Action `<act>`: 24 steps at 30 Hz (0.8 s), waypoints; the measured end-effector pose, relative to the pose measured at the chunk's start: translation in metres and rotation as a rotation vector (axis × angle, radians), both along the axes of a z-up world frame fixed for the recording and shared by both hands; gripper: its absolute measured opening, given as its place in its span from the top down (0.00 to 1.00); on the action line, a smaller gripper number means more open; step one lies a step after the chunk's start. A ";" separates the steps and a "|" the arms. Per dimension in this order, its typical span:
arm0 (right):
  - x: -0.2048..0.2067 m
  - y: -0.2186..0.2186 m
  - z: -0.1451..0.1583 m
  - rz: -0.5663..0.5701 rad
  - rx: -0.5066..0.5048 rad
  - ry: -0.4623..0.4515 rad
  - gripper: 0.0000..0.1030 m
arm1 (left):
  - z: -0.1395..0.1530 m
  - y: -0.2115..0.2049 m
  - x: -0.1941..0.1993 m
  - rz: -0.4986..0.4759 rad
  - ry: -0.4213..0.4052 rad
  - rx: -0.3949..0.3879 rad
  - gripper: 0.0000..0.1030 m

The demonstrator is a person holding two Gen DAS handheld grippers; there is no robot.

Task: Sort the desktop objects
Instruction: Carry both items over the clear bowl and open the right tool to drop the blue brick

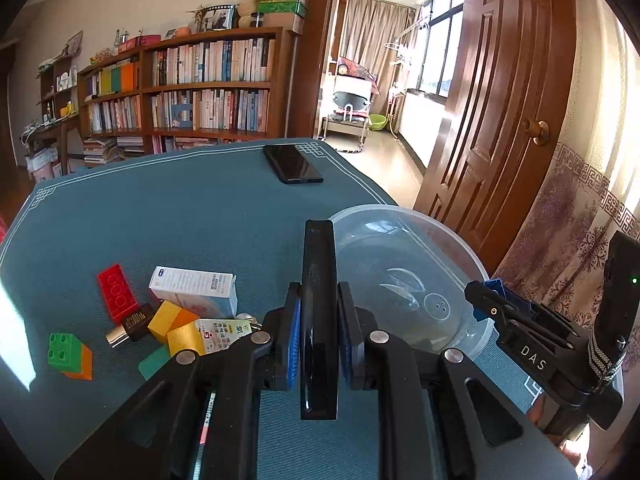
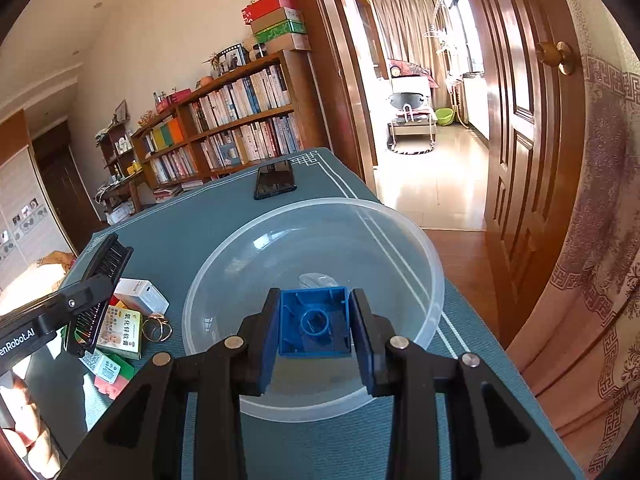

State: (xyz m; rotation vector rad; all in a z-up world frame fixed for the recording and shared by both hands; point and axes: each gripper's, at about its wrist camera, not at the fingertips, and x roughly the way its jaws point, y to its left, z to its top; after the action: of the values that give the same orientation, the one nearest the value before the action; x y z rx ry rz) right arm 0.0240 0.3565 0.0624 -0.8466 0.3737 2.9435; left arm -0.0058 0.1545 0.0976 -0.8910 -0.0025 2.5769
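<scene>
Teal mat (image 1: 168, 216): spread over the desk, white line border seen along its edges.
Clear bowl (image 2: 400, 240): set on the mat at about 3 o'clock of the toy pile; only a scrap of clear film was seen inside.
Left gripper (image 1: 319, 334): pads pressed together on a black comb (image 1: 318, 264), held on edge and pointing to 12 o'clock in the left wrist view.
Comb in right wrist view (image 2: 105, 270): teeth seen from the side, held above the pile at 9 o'clock of the bowl.
Right gripper (image 2: 316, 330): jaws pinched on a blue brick (image 2: 314, 326), hollow underside turned to the camera, held over the bowl's near part.
Blue brick in left wrist view (image 1: 490, 286): glimpsed between the right gripper's fingers at the bowl's 3 o'clock rim.
Phone (image 1: 292, 164): laid flat, screen dark, at 12 o'clock of the mat near its far edge.
Red brick (image 1: 116, 294): flat on the mat at 9 o'clock of the pile.
White box (image 1: 192, 290): lying beside the red brick, at its 3 o'clock.
Green brick (image 1: 64, 348): stacked on an orange one at 8 o'clock of the pile.
Rings (image 2: 157, 328): two metal loops lying between the ointment carton (image 2: 120, 330) and the bowl.
</scene>
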 end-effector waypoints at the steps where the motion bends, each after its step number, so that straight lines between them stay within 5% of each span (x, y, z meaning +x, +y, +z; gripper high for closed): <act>1: -0.001 0.002 -0.001 -0.011 0.002 -0.004 0.64 | 0.000 0.004 -0.001 -0.012 -0.002 0.002 0.83; 16: -0.007 0.021 -0.019 -0.076 -0.025 -0.042 0.63 | -0.020 0.055 -0.018 -0.150 -0.075 0.021 0.82; 18: -0.007 0.021 -0.022 -0.088 -0.023 -0.047 0.63 | -0.023 0.057 -0.019 -0.163 -0.089 0.019 0.72; 20: -0.007 0.022 -0.024 -0.095 -0.033 -0.048 0.52 | -0.025 0.056 -0.020 -0.154 -0.090 0.030 0.42; 24: -0.001 0.019 -0.020 -0.096 -0.019 -0.004 0.24 | -0.025 0.044 -0.022 -0.118 -0.083 0.070 0.36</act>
State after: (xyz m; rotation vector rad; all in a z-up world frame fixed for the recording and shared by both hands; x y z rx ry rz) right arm 0.0234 0.3754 0.0419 -0.8129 0.4300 2.8537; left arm -0.0276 0.1989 0.0729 -0.9422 -0.0611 2.4145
